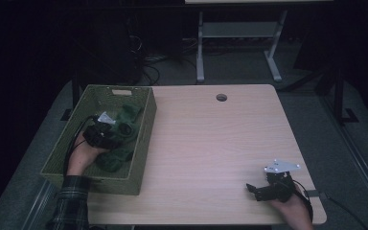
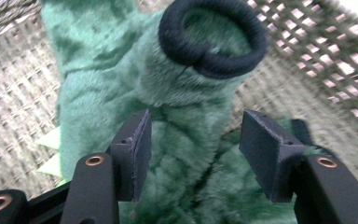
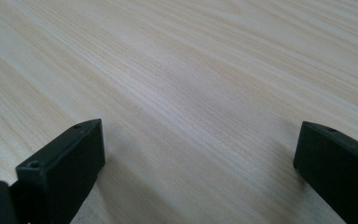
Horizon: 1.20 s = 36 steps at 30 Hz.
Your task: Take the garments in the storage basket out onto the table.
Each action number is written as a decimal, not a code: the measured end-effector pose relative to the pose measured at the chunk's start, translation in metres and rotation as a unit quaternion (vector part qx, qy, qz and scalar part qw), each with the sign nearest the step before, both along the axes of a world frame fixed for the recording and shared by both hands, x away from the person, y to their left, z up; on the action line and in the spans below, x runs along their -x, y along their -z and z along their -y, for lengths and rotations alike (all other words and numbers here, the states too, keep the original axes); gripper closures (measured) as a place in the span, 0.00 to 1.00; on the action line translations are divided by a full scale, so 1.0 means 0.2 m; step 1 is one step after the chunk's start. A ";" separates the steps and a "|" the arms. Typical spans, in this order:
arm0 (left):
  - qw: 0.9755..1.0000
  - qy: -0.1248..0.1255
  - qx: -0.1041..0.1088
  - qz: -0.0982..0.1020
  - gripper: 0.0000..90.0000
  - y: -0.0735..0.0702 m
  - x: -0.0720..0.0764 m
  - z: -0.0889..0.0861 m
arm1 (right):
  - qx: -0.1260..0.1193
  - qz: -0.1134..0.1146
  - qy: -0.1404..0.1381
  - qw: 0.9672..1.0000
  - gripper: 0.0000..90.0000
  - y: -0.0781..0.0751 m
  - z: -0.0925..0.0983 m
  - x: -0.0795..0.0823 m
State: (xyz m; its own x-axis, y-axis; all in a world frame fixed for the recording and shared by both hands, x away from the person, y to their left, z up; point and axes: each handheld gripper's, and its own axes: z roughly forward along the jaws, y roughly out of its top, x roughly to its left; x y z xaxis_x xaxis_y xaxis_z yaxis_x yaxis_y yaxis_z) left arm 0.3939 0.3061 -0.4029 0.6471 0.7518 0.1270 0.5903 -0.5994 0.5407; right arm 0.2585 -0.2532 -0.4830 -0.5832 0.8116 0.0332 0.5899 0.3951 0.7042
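— So, where's the green plush toy (image 2: 177,140)?

— Inside the woven basket (image 1: 139,139), with a dark elastic band (image 2: 213,38) round one end. My left gripper (image 2: 193,149) is in the basket too, jaws apart on either side of the plush, pads not pressing it.

— And your right gripper (image 1: 261,189)?

— Well away from the basket, low over the wooden table (image 3: 191,84), jaws spread wide, holding nothing.
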 end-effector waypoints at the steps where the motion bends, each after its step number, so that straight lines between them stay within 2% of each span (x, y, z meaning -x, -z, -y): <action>1: 1.000 -0.001 -0.001 -0.001 0.48 0.00 0.00 0.00 | 0.000 0.000 0.000 1.000 0.02 0.00 0.00 0.00; 12: 1.000 -0.010 -0.020 -0.010 0.48 0.07 -0.02 0.01 | 0.000 0.000 0.000 1.000 0.02 0.00 0.00 0.00; 17: 0.999 -0.016 -0.024 -0.021 0.49 0.08 -0.02 0.02 | 0.000 0.000 0.000 1.000 0.02 0.00 0.00 0.00; 20: 0.999 -0.020 -0.026 -0.024 0.57 0.08 -0.03 0.01 | 0.000 0.000 0.000 1.000 0.02 0.00 0.00 0.00; 22: 0.999 -0.021 -0.028 -0.030 0.67 0.08 -0.03 0.01 | 0.000 0.000 0.000 1.000 0.02 0.00 0.00 0.00; 25: 0.999 -0.020 -0.017 -0.040 0.82 0.08 -0.03 0.00 | 0.000 0.000 0.000 1.000 0.02 0.00 0.00 0.00; 28: 0.999 -0.025 -0.013 -0.043 0.89 0.06 -0.02 -0.01 | 0.000 0.000 0.000 1.000 0.02 0.00 0.00 0.00; 33: 0.998 -0.037 0.010 -0.042 0.92 0.03 -0.02 -0.03 | 0.000 0.000 0.000 1.000 0.02 0.00 0.00 0.00; 36: 0.997 -0.050 0.034 -0.037 0.93 0.00 -0.02 -0.05 | 0.000 0.000 0.000 1.000 0.02 0.00 0.00 0.00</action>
